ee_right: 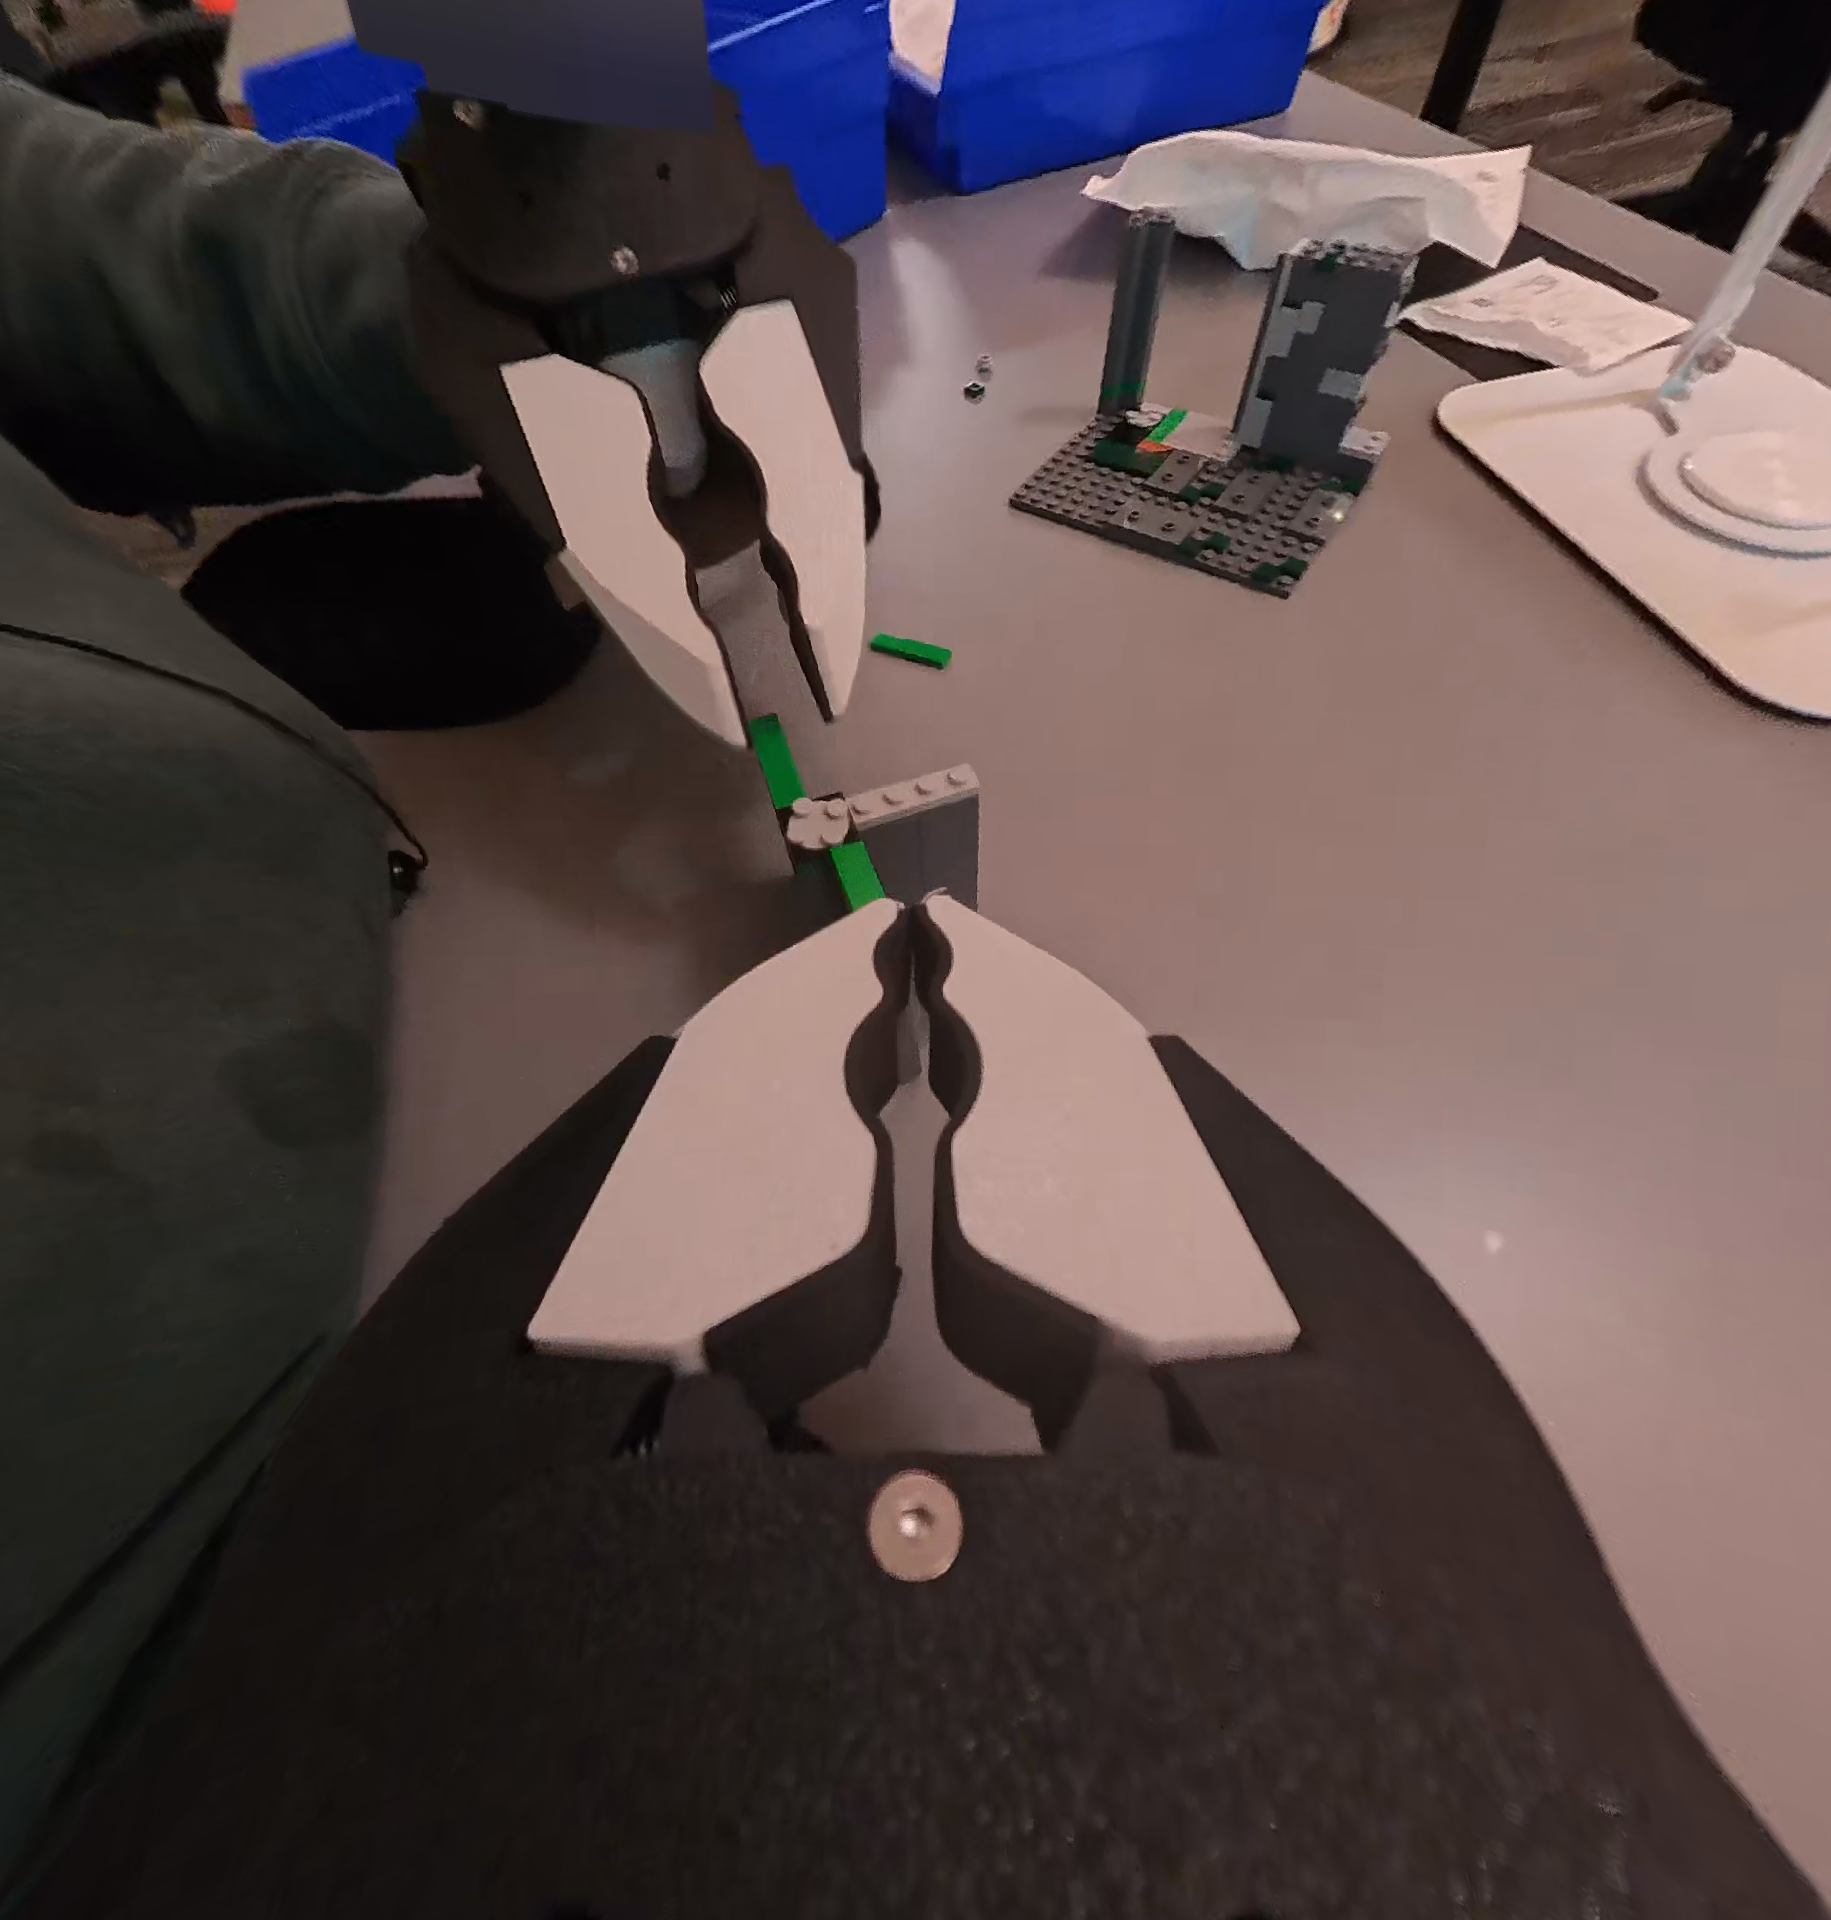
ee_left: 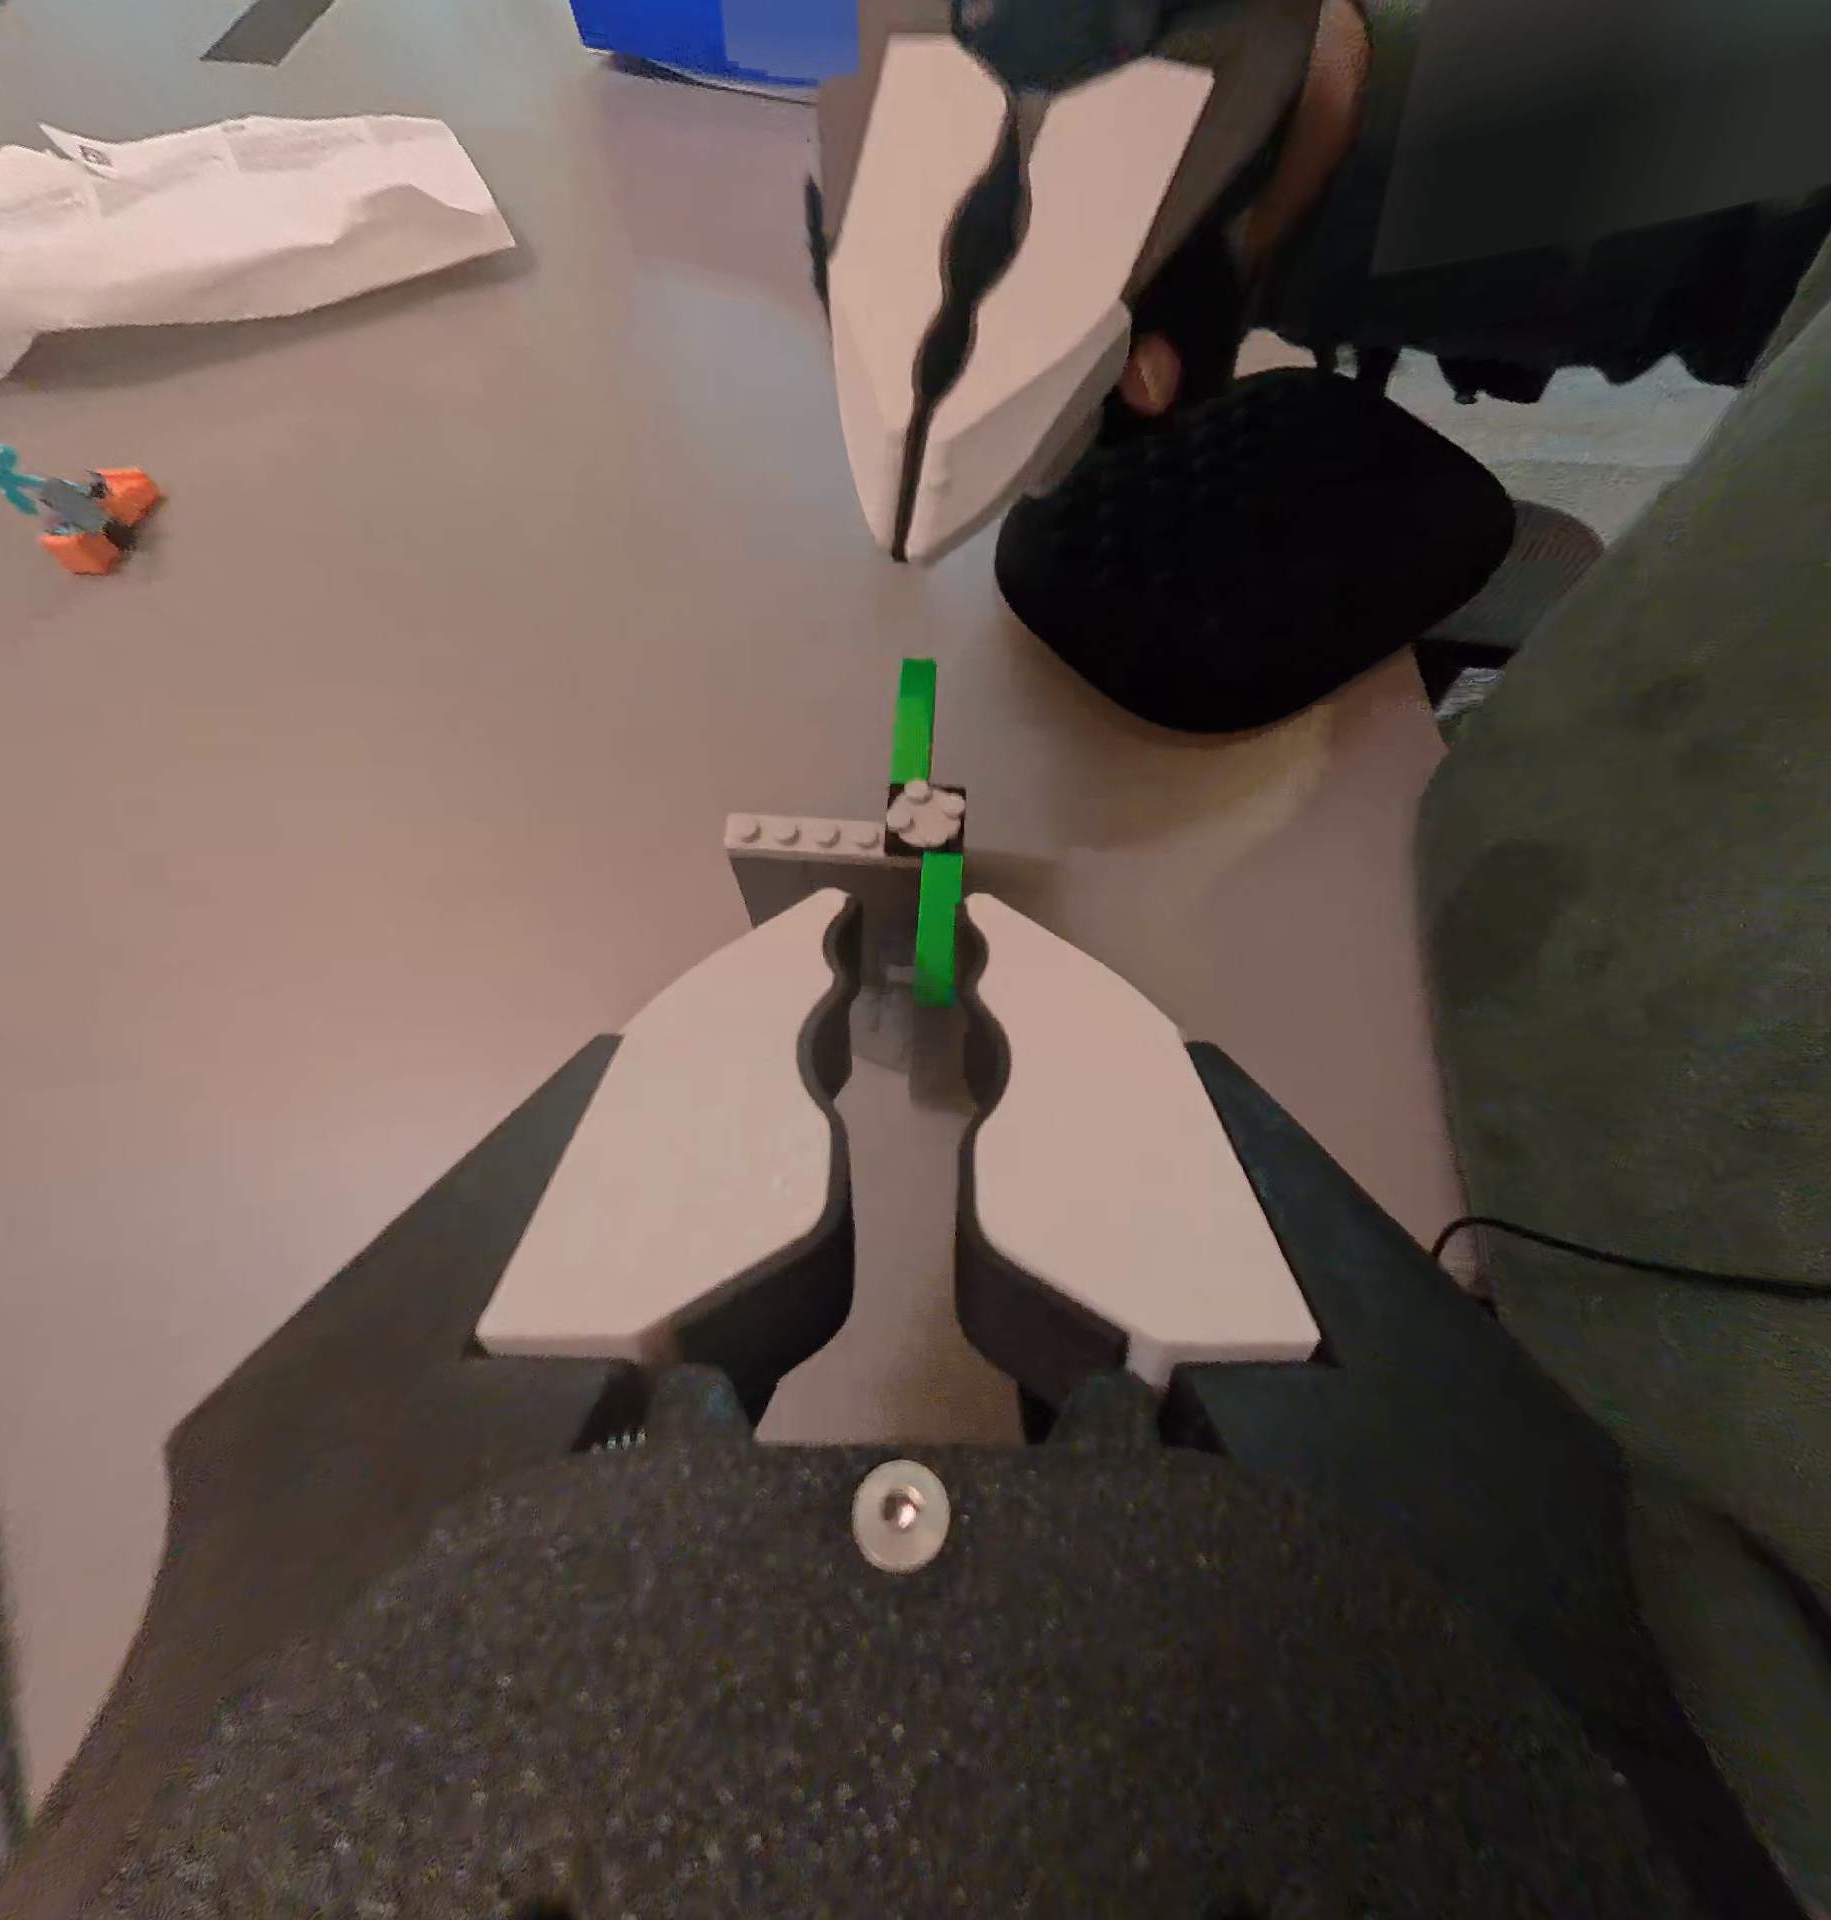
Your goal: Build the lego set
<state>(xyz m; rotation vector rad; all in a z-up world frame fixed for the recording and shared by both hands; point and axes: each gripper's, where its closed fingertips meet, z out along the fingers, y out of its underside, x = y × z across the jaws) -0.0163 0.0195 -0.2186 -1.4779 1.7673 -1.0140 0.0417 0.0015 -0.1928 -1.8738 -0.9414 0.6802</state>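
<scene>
A small lego assembly (ee_left: 895, 831) sits over the grey table (ee_left: 423, 779). It is a grey studded wall piece, a black block topped by a round grey piece, and a long green strip (ee_left: 913, 727). My left gripper (ee_left: 909, 906) straddles its near end, with its jaws closed against the grey wall and the green strip. My right gripper (ee_left: 903, 545) is shut and hangs just beyond the strip's far end, apart from it. In the right wrist view the right gripper (ee_right: 916, 909) is shut with its tips right at the assembly (ee_right: 895, 821). There the left gripper (ee_right: 786, 717) reaches in from the far side.
The main build stands on a dark baseplate (ee_right: 1191, 520), with grey towers (ee_right: 1316, 343), at the back right. A loose green tile (ee_right: 911, 651) lies nearby. Also in view are blue bins (ee_right: 1077, 94), a white lamp base (ee_right: 1721, 520), paper (ee_left: 215, 208), a small orange build (ee_left: 90, 520) and a black cushion (ee_left: 1254, 551). The gap from one gripper's tips to the other's is roughly 8 centimeters.
</scene>
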